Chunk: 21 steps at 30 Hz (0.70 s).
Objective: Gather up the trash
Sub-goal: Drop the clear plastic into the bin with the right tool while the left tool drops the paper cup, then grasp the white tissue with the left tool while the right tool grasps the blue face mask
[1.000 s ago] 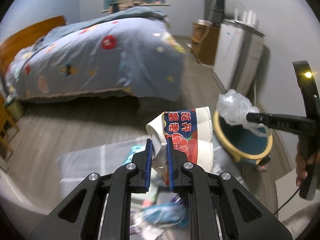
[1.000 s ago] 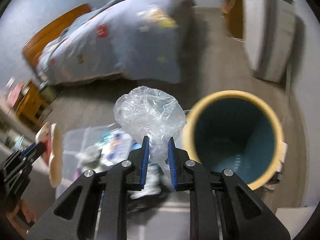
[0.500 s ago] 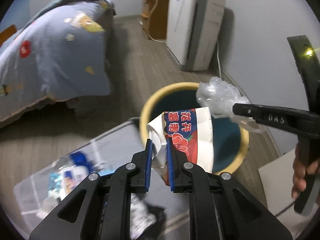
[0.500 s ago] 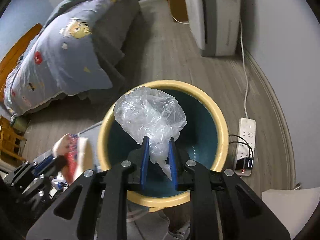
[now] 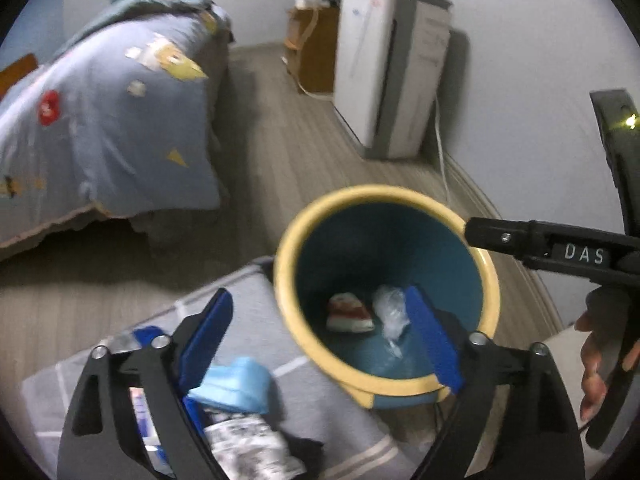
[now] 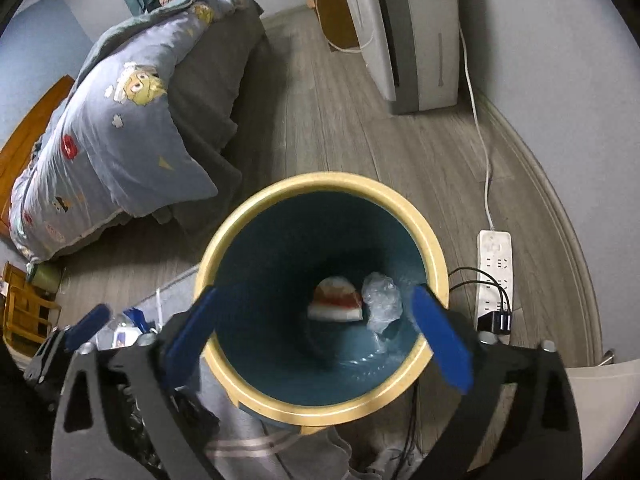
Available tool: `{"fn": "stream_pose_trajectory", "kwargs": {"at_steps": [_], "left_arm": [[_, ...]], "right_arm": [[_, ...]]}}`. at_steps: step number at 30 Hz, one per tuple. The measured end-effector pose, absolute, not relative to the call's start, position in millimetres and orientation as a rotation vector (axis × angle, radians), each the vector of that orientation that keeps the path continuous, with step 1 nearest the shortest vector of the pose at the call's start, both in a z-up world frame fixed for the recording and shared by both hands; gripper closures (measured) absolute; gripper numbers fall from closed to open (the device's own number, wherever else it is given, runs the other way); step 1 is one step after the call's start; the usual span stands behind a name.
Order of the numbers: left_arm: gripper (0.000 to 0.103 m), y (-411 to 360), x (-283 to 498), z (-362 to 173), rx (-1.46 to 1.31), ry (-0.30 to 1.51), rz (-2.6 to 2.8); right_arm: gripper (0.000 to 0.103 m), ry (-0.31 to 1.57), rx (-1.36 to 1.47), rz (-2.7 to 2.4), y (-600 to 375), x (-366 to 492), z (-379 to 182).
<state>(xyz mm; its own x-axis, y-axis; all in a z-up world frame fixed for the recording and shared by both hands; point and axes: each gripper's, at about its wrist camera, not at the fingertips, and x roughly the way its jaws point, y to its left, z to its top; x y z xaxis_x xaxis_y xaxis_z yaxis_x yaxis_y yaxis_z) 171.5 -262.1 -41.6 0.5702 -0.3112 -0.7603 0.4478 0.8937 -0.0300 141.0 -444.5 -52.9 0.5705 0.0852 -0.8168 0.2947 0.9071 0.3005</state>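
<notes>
The left hand-held gripper (image 5: 320, 340) and right hand-held gripper (image 6: 316, 334) are opening wide with nothing between them above the bin (image 6: 434, 248), where the light, crushable cup (image 6: 335, 299) and soft, slippery bag (image 6: 382, 300) lie; more trash (image 5: 236, 384) on the mat looks soft, best pinched by an edge.

Both wrist views looked steeply down from close above the trash bin (image 5: 386, 386) (image 6: 320, 184); left from over the mat's (image 5: 320, 412) edge, right nearly overhead. Shared: bin, bed (image 5: 104, 132) (image 6: 120, 128), floor.

left gripper (image 5: 320, 340) jaws opening, empty, right gripper (image 6: 316, 332) jaws opening, empty
</notes>
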Motion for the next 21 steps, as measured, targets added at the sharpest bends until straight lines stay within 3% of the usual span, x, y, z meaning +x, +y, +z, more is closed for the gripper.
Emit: {"fn": "stream_pose_trajectory", "kwargs": {"at_steps": [13, 21], "left_arm": [[0.007, -128.9, 132.1, 21.8, 0.147, 0.754, -0.226], [0.006, -40.0, 103.0, 24.6, 0.106, 0.75, -0.071]], "right_arm": [[0.006, 0.899, 0.327, -0.007, -374.5, 148.0, -15.9], [0.006, 0.918, 0.234, 0.076, -319.6, 153.8, -14.0]]}}
